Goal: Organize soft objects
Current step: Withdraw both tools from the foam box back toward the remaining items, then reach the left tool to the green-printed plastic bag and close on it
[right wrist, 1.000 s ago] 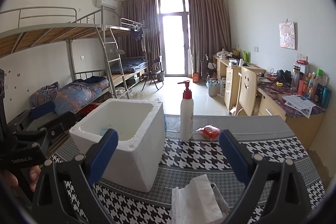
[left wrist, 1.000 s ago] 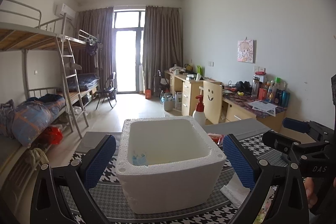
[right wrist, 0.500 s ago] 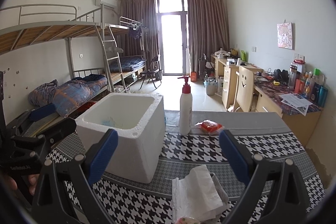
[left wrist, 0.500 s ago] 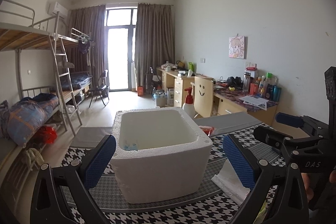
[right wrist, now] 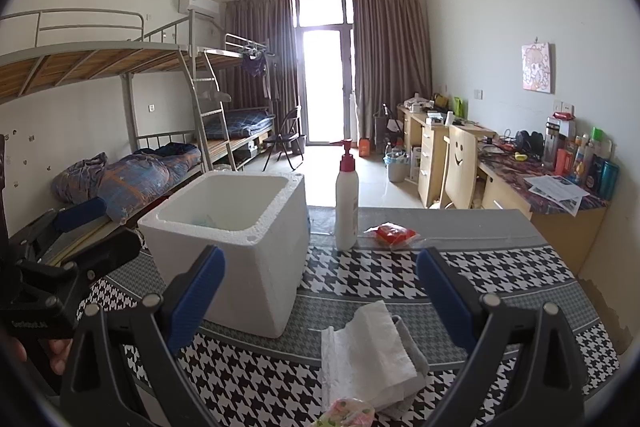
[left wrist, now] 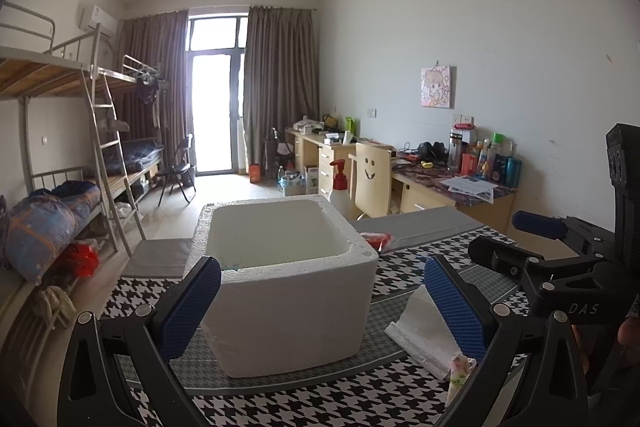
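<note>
Left wrist view. My left gripper (left wrist: 322, 301) hangs above the houndstooth-covered desk (left wrist: 404, 275), its jaws spread wide and holding nothing. Between and beyond them stands a white foam box (left wrist: 286, 287), open at the top, with a small pale blue item (left wrist: 231, 263) just visible inside against its near-left wall. To the right of the box lies a folded white cloth (left wrist: 424, 331), partly hidden by my right-hand finger; a floral-printed soft item (left wrist: 460, 373) lies at its near end. A red packet (left wrist: 376, 239) rests behind the box, and a pump bottle (left wrist: 340, 193) stands farther back. My right gripper (left wrist: 560, 255) appears at the right edge.

Right wrist view. My right gripper (right wrist: 320, 289) has its jaws spread, empty, above the desk (right wrist: 500, 267). The white cloth (right wrist: 372, 351) lies between them, the floral item (right wrist: 348, 415) touching its near edge. The foam box (right wrist: 236, 247) stands to the left, the pump bottle (right wrist: 346, 199) and red packet (right wrist: 394, 234) behind.
</note>
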The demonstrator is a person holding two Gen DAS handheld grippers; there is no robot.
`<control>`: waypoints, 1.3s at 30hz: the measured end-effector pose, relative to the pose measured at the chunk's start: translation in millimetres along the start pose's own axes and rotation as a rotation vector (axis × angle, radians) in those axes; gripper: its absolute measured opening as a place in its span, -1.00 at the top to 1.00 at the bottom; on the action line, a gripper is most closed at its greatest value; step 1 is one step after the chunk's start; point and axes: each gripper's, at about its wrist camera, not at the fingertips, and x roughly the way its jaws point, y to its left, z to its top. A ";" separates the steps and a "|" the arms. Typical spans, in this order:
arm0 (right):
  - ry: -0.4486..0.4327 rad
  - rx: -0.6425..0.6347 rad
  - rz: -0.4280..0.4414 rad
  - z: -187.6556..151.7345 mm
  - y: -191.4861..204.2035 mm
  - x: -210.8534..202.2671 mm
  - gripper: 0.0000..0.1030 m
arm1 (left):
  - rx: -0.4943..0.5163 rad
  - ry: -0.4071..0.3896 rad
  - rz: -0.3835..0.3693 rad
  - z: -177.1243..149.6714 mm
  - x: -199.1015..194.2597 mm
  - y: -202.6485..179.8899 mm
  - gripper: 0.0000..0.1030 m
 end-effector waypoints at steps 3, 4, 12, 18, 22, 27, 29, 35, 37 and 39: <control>-0.001 0.003 -0.002 -2.3 -1.2 -1.1 -0.91 | -0.006 0.005 -0.003 -3.4 0.8 -0.7 -0.98; 0.000 0.003 -0.004 -3.1 -1.6 -1.5 -0.91 | -0.006 0.005 -0.002 -5.2 1.3 -1.3 -0.98; 0.017 0.000 -0.017 -13.6 -8.0 -1.5 -0.91 | 0.004 0.020 -0.013 -14.9 4.7 -6.9 -0.98; 0.026 0.011 -0.021 -20.0 -11.9 -2.6 -0.91 | -0.038 0.039 -0.023 -21.0 6.8 -4.6 -0.98; 0.032 0.018 -0.026 -24.3 -13.8 -4.2 -0.91 | -0.059 0.048 -0.016 -26.1 8.1 -3.8 -0.98; 0.044 0.023 -0.031 -31.2 -16.4 -4.6 -0.91 | -0.049 0.069 -0.031 -31.8 9.8 -8.8 -0.98; 0.049 0.023 -0.031 -33.7 -17.2 -4.2 -0.91 | -0.048 0.070 -0.038 -34.5 9.4 -11.1 -0.98; 0.062 0.033 -0.025 -40.7 -21.3 -3.0 -0.91 | -0.032 0.093 -0.053 -43.4 13.6 -19.0 -0.98; 0.070 0.032 -0.025 -42.7 -22.6 -1.8 -0.91 | -0.028 0.108 -0.061 -46.1 16.0 -22.2 -0.98; 0.076 0.030 -0.031 -44.6 -24.6 -1.1 -0.91 | -0.033 0.124 -0.080 -48.2 18.1 -23.7 -0.98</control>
